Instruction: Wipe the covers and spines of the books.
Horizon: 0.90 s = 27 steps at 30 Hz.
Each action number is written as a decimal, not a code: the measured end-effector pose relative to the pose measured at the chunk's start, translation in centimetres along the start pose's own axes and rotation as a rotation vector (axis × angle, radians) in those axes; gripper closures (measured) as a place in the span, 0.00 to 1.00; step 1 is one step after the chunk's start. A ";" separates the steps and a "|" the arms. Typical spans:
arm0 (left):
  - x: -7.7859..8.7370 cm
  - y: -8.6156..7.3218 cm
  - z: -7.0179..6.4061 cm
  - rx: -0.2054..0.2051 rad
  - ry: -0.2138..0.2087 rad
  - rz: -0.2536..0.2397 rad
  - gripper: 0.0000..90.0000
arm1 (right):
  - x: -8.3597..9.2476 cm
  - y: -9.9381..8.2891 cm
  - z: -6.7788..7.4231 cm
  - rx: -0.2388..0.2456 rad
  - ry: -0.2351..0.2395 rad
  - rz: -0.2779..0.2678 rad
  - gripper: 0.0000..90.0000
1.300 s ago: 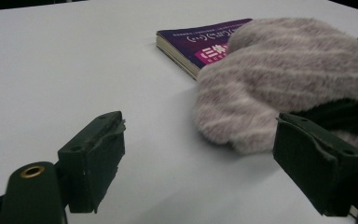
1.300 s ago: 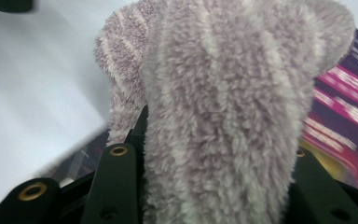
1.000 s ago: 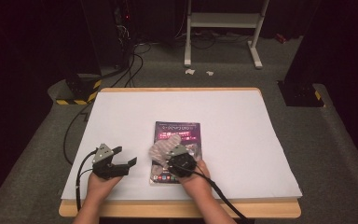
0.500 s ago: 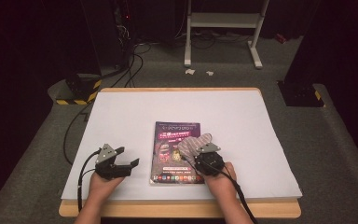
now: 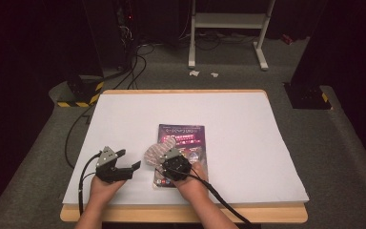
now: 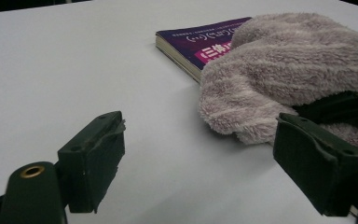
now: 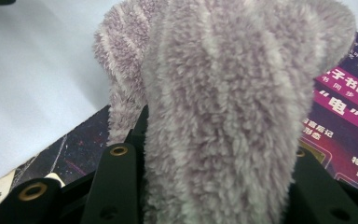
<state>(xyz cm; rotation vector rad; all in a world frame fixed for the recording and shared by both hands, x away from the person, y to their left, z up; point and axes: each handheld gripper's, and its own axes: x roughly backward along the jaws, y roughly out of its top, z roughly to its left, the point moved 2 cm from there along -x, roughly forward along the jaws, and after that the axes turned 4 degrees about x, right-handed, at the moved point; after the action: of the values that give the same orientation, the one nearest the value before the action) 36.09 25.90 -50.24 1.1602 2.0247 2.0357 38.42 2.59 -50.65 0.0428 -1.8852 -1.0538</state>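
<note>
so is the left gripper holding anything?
No, the left gripper stands open over bare white table, with the fuzzy cloth off beside its jaws.

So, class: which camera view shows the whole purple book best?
The high view: the book lies flat on the white table, its outline mostly visible. The left gripper view shows one corner; the right gripper view shows cover patches behind the fluffy cloth.

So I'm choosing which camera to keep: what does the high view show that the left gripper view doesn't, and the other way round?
High view alone: the person's two hands, the whole white table, the dark floor, cables and a white stand behind it, and the right tool shut on the fluffy cloth. Left gripper view alone: the left tool up close, its jaws open with nothing between them, and the book's page edges. Both show the cloth lying on the purple book.
</note>
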 end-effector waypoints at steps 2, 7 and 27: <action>0.1 0.0 0.1 0.003 0.003 -0.006 0.19 | 0.2 -0.3 -0.4 -0.009 0.012 -0.005 0.65; 0.2 -0.2 0.1 0.004 0.007 0.006 0.19 | 1.4 -2.3 -2.8 -0.054 -0.043 0.006 0.65; 0.8 -0.7 1.0 0.021 0.025 0.016 0.19 | 1.2 -3.4 -9.9 -0.146 -0.163 0.075 0.64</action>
<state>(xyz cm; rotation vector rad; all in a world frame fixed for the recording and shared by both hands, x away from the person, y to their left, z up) 35.77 27.28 -50.60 1.1643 2.0602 2.0510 43.82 -6.47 -50.23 -0.2023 -1.9330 -1.1702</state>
